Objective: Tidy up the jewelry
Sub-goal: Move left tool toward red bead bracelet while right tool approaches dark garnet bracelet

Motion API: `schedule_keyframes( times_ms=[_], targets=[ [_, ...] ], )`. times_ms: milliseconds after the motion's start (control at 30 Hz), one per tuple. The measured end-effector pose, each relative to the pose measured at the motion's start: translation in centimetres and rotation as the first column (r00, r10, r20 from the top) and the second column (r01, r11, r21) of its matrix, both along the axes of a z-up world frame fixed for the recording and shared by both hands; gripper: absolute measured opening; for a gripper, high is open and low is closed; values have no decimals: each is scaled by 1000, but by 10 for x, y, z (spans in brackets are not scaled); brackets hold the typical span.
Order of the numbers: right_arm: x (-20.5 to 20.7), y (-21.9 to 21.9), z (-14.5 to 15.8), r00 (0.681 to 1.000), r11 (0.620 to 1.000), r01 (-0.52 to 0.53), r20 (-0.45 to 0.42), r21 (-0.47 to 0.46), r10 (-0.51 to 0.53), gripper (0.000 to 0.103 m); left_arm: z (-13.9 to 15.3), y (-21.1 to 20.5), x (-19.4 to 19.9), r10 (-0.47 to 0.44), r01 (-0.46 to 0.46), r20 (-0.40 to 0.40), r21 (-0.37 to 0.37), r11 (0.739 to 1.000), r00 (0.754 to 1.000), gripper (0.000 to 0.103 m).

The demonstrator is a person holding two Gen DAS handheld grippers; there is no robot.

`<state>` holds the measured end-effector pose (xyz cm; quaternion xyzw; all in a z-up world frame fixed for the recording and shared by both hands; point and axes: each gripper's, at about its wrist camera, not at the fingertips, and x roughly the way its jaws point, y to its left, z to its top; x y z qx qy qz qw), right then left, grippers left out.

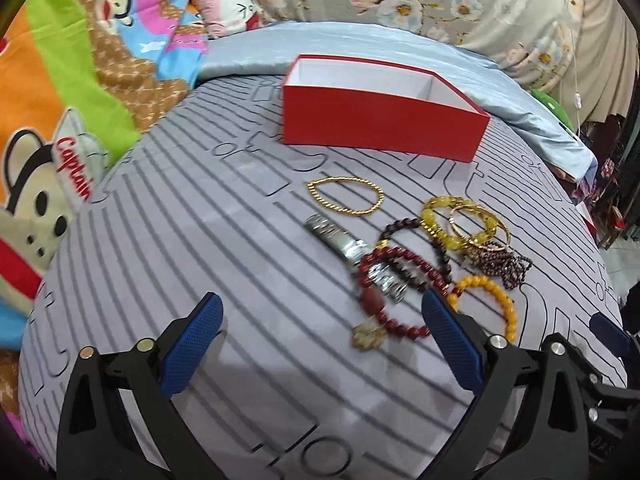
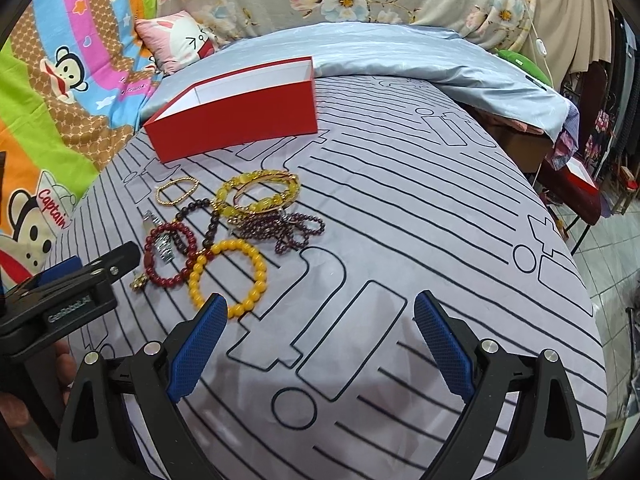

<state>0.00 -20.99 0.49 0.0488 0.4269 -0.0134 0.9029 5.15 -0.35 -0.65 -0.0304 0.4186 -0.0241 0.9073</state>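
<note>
Two grippers hover over a bed covered by a grey striped sheet point(image 1: 168, 248), each with its blue-padded fingers spread wide and nothing between them. At the far left lies a bright cartoon blanket point(image 1: 60, 80), with a pink pillow point(image 1: 224, 4) behind it. Moving right, the left gripper point(image 1: 320, 312) sits low over the sheet, and a red box point(image 1: 380, 120) with a white inside stands open and looks empty beyond it. In front of the box lies a thin gold chain point(image 1: 346, 196), apart from the rest. Next comes a silver piece point(image 1: 336, 238), blurred, perhaps a watch or a cuff. Beside it a dark red bead bracelet point(image 1: 384, 288) overlaps a darker bead bracelet point(image 1: 404, 226). Further right, a yellow bead bracelet point(image 2: 228, 276) lies just past the left finger of the right gripper point(image 2: 320, 316), while a clear yellow bracelet point(image 2: 260, 196) with gold bangles point(image 1: 478, 224) resting on it touches a tangle of small purple beads point(image 2: 288, 228). None of the jewelry is in the box.
</note>
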Motion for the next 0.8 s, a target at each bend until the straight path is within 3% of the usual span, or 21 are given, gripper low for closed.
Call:
schedule_keyframes(
  times_ms=[67, 133, 367, 533, 800],
  targets=[
    [2, -2, -1, 1000, 1000, 5, -3, -1, -5, 91, -5, -6, 6, -16, 16, -15, -1, 1000, 1000, 82],
    [5, -5, -1, 1000, 1000, 10, -6, 2, -10, 91, -11, -10, 13, -31, 30, -44, -16, 999, 999, 66],
    [15, -10, -2, 1000, 1000, 20, -9, 7, -19, 91, -13, -12, 10, -71, 69, -37, -54, 996, 997, 43],
    [21, -9, -4, 1000, 1000, 16, -12, 11, -16, 91, -13, -16, 11, -109, 105, -34, -86, 991, 994, 14],
    [36, -3, -1, 1000, 1000, -17, 1, 22, 16, 88, 5, -3, 5, -96, 96, 12, -139, 986, 995, 13]
  ],
)
